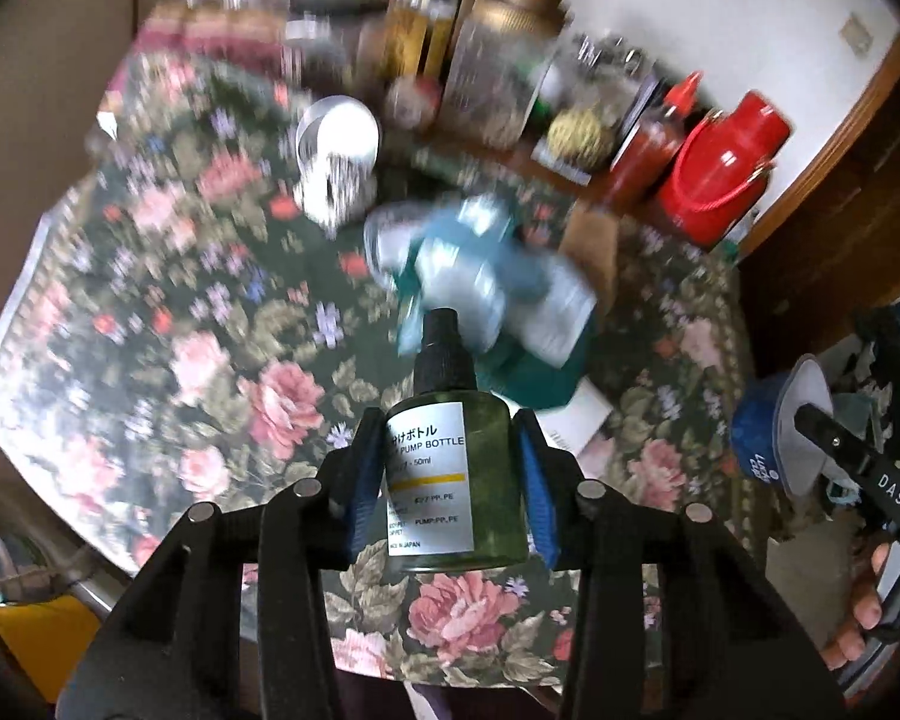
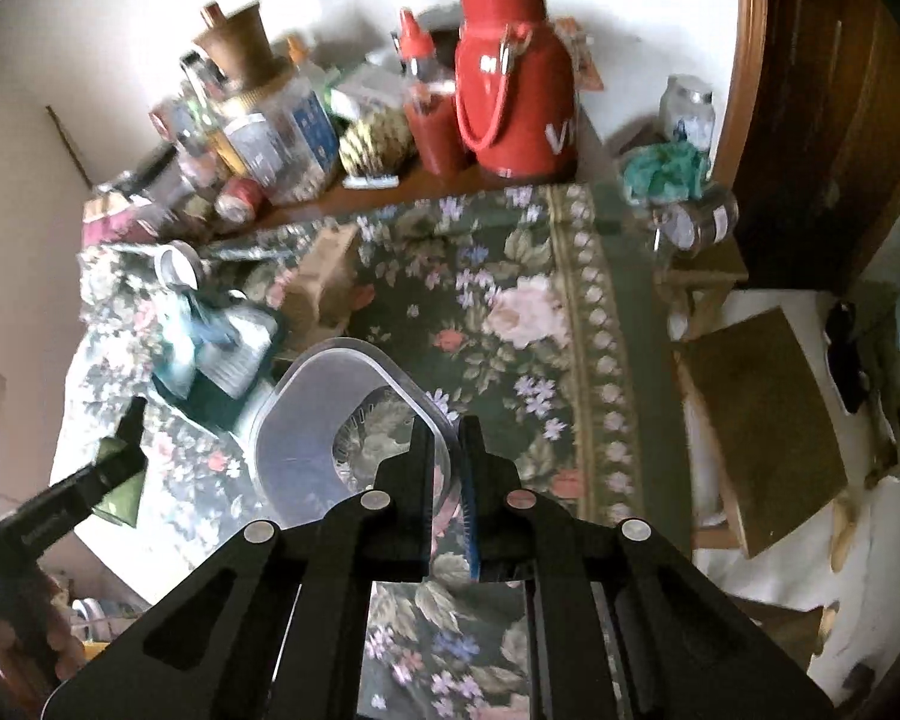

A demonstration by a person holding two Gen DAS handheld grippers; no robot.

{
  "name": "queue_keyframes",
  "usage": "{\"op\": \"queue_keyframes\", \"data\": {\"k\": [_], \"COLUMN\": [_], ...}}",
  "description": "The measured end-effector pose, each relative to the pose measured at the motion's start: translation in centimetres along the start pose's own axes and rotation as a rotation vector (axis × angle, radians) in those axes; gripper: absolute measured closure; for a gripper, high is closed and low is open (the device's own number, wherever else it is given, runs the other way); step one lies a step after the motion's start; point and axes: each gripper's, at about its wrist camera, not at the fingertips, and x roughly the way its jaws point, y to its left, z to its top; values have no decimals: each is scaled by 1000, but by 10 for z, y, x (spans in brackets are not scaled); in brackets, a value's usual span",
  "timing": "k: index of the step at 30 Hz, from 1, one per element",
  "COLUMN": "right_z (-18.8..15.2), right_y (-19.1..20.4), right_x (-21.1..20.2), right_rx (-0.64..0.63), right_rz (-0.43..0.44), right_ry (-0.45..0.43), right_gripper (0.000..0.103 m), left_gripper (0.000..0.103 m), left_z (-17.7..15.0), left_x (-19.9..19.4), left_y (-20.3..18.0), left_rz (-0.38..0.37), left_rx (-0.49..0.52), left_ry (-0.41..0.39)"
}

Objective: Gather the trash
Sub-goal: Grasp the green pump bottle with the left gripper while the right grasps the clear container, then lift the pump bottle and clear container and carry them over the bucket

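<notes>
Two bits of trash are in hand, nothing binned yet & no bin in view. Left gripper (image 1: pixel 450 480) has its jaws clamped on a small green pump bottle (image 1: pixel 456 480), lower centre of frame; right gripper (image 2: pixel 447 462) has jaws pinched on the rim of a clear plastic tub (image 2: pixel 306 450). Crumpled blue-white wrappers (image 1: pixel 480 282) lie mid-frame on the floral worktop (image 1: pixel 180 312), prob. left to collect.

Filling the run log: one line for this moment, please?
left gripper: shut on pump bottle | right gripper: shut on clear plastic container | both above floral tablecloth

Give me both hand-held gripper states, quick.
Left hand-held gripper: closed on the pump bottle.
Right hand-held gripper: closed on the clear plastic container rim.
</notes>
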Motion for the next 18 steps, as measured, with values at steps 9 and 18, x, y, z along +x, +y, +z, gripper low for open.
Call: {"op": "queue_keyframes", "data": {"k": [9,18], "right_z": [11,-1], "right_y": [-9,9], "right_x": [-84,-164], "right_rx": [-79,-105], "right_rz": [35,55], "right_ry": [-193,-357], "right_gripper": [96,96], "left_gripper": [62,62], "left_z": [-5,-19], "left_x": [-98,-180], "left_y": [-49,-79], "left_rz": [-28,-82], "left_rx": [38,136], "left_ry": [-238,-402]}}
